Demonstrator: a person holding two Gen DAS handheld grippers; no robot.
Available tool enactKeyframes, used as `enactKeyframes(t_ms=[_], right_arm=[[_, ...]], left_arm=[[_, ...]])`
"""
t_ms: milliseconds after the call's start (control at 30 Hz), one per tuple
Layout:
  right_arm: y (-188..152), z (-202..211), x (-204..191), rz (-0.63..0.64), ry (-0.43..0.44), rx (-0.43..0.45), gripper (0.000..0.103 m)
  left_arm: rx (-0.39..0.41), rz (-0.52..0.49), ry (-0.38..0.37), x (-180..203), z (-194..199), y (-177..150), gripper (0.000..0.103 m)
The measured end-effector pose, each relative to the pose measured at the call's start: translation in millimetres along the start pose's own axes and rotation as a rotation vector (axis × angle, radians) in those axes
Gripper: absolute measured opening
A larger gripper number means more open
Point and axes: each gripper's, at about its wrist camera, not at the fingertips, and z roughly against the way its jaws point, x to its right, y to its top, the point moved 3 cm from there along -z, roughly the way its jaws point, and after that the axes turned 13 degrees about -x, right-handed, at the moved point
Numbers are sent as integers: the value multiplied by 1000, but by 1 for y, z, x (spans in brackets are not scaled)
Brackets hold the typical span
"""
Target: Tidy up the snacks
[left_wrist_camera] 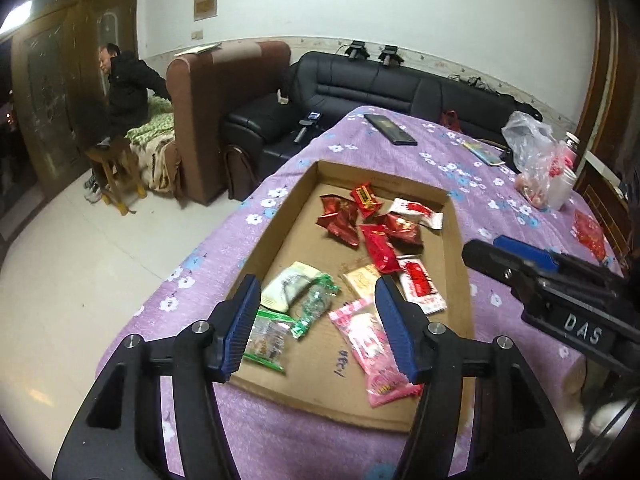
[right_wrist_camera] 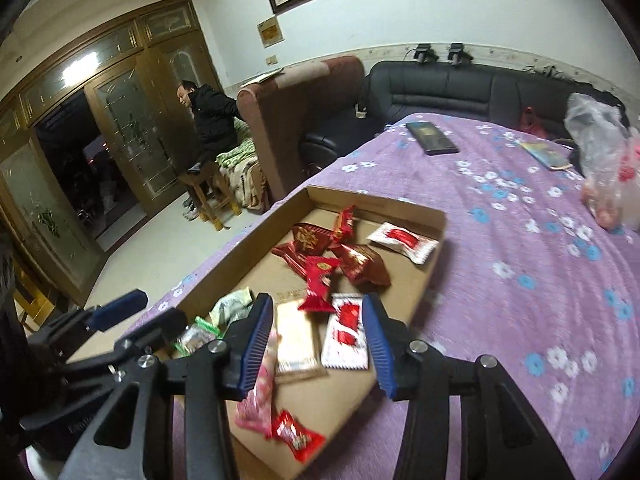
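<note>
Left tongs (left_wrist_camera: 316, 324): parted, empty, above the pink packet (left_wrist_camera: 370, 350).
Right tongs (right_wrist_camera: 320, 344): parted, nothing gripped.
Snacks: loose in the cardboard tray (left_wrist_camera: 456, 240) on the purple-clothed surface (left_wrist_camera: 400, 152).
Advice: take one wrapper by its crimped edge; group reds together.

The snack packets (left_wrist_camera: 372, 236) lie in the cardboard tray (left_wrist_camera: 276, 240) on the table (left_wrist_camera: 500, 208), with a phone (left_wrist_camera: 391, 129) and plastic bag (left_wrist_camera: 528, 144) behind it.

Both wrist views close above, angled down, sharing cardboard tray (left_wrist_camera: 460, 240)
</note>
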Motion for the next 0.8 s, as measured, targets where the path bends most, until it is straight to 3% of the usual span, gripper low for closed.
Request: enactKeyframes(t_ms=[467, 800], right_arm=[[-59, 42, 24, -99, -29, 36, 57], [-87, 66, 34, -136, -45, 68, 57]], left_arm=[[-28, -56, -4, 34, 20, -24, 60], [4, -100, 11, 59, 40, -39, 60]])
